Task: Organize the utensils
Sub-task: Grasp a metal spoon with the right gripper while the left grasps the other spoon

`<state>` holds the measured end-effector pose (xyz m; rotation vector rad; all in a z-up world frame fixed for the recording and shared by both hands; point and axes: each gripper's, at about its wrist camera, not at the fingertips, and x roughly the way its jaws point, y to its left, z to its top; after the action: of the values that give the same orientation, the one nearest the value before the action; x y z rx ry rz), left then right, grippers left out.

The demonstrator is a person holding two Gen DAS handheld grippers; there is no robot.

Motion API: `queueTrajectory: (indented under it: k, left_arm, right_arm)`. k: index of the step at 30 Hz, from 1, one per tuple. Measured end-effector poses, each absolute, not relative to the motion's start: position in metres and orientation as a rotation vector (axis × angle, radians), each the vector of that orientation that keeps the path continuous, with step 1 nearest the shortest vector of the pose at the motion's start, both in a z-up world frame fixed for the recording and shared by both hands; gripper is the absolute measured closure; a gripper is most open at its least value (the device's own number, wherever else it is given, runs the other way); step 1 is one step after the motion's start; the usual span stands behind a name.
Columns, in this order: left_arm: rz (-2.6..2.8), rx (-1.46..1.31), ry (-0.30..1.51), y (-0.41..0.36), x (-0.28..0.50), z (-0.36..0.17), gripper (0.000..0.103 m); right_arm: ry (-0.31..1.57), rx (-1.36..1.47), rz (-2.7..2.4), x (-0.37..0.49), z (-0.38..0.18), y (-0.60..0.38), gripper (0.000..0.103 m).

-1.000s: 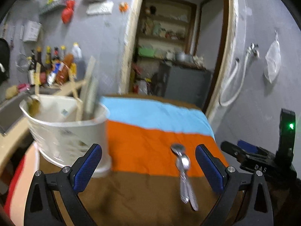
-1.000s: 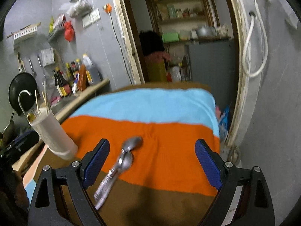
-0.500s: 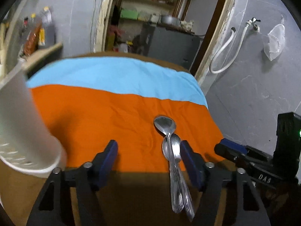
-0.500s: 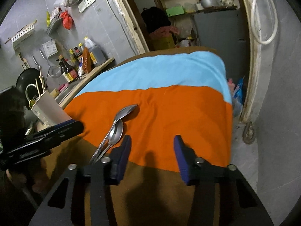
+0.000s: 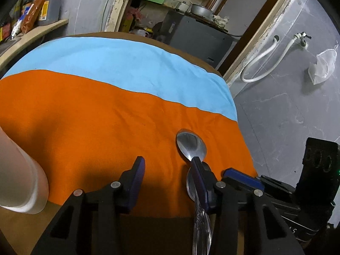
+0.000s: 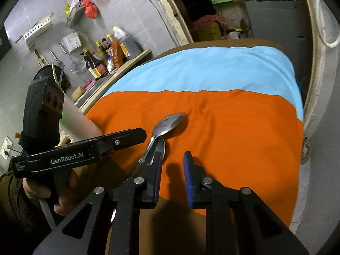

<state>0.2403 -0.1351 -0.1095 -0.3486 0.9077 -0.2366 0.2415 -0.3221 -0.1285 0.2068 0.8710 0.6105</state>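
Two steel spoons lie stacked on the orange band of the cloth, the upper spoon (image 5: pixel 191 144) (image 6: pixel 170 121) partly over the lower spoon (image 6: pixel 160 146). My left gripper (image 5: pixel 167 170) hangs low over the cloth with its jaws closing. Only cloth lies between them, and its right finger (image 5: pixel 198 176) overlaps the spoons' necks. My right gripper (image 6: pixel 172 165) is also closing on bare cloth, the spoons just outside its left finger (image 6: pixel 156 170). A white utensil holder (image 5: pixel 19 180) (image 6: pixel 78 123) stands to the left.
The table wears a cloth (image 5: pixel 95 110) in brown, orange and light blue bands. A hand (image 6: pixel 63 191) holds the left gripper's body (image 6: pixel 85 155). Bottles (image 6: pixel 110 55) line a counter at the left. A doorway with shelves (image 5: pixel 180 4) lies behind, and a grey wall with a hose (image 5: pixel 265 63) to the right.
Both grippers have sunk toward the cloth and their jaws have narrowed a lot. The left one has swung right, away from the white holder, over to the spoons.
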Motion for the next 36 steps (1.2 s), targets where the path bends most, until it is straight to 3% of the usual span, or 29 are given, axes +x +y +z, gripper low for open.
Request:
queueTrajectory:
  k: [3, 8, 12, 27, 36]
  left_arm:
    - [-0.242, -0.347, 0.91, -0.136, 0.242, -0.109, 0.06]
    - [-0.248, -0.368, 0.914, -0.132, 0.246, -0.109, 0.06]
    - [-0.263, -0.381, 0.92, -0.133, 0.249, -0.109, 0.06]
    - [-0.388, -0.333, 1.029, -0.159, 0.278, -0.111, 0.061]
    - [-0.397, -0.382, 1.112, -0.152, 0.292, -0.118, 0.096]
  right_arm:
    - [0.891, 0.209, 0.637, 0.247, -0.131, -0.316, 0.09]
    - [0.945, 0.2, 0.682, 0.256, -0.139, -0.304, 0.09]
    - [0.958, 0.228, 0.688, 0.259, -0.143, -0.305, 0.099]
    - [0.954, 0.216, 0.456, 0.244, -0.133, -0.357, 0.099]
    - [0.99, 0.274, 0.541, 0.258, -0.146, -0.357, 0.099]
